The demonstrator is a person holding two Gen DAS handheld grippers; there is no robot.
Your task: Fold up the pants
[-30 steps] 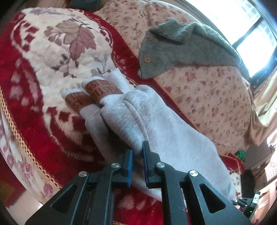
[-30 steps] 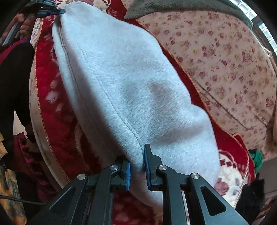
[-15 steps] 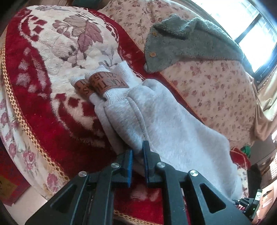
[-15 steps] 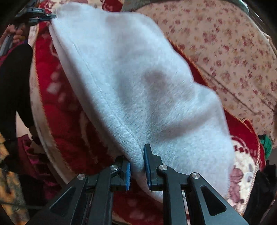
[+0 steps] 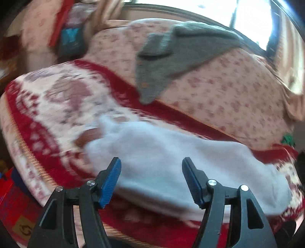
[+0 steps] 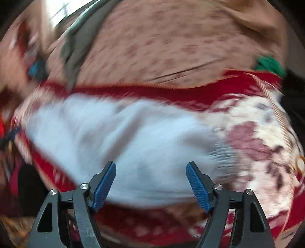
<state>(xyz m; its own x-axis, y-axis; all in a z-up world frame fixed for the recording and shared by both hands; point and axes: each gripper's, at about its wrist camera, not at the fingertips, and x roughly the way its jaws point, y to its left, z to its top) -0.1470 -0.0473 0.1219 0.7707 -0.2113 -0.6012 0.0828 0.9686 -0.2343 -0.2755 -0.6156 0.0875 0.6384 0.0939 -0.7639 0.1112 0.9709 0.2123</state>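
Observation:
The light grey pants (image 5: 162,152) lie folded lengthwise on the red and cream blanket (image 5: 57,106), with brown-banded cuffs (image 5: 89,135) at the left end. My left gripper (image 5: 151,180) is open and empty, just above the pants' near edge. In the right wrist view the pants (image 6: 118,141) spread across the middle, with the ribbed waistband (image 6: 219,152) to the right. My right gripper (image 6: 150,184) is open and empty over their near edge. Both views are blurred by motion.
A grey fleece garment (image 5: 171,63) lies on the floral sofa back (image 5: 228,91) behind the pants. A window (image 5: 247,17) is beyond. A green item (image 6: 268,64) sits at the sofa's right end. The blanket's front edge (image 5: 28,162) drops to the floor.
Both grippers were shut on the pants' near edge; both have opened, let go and pulled back. The pants now rest on the blanket.

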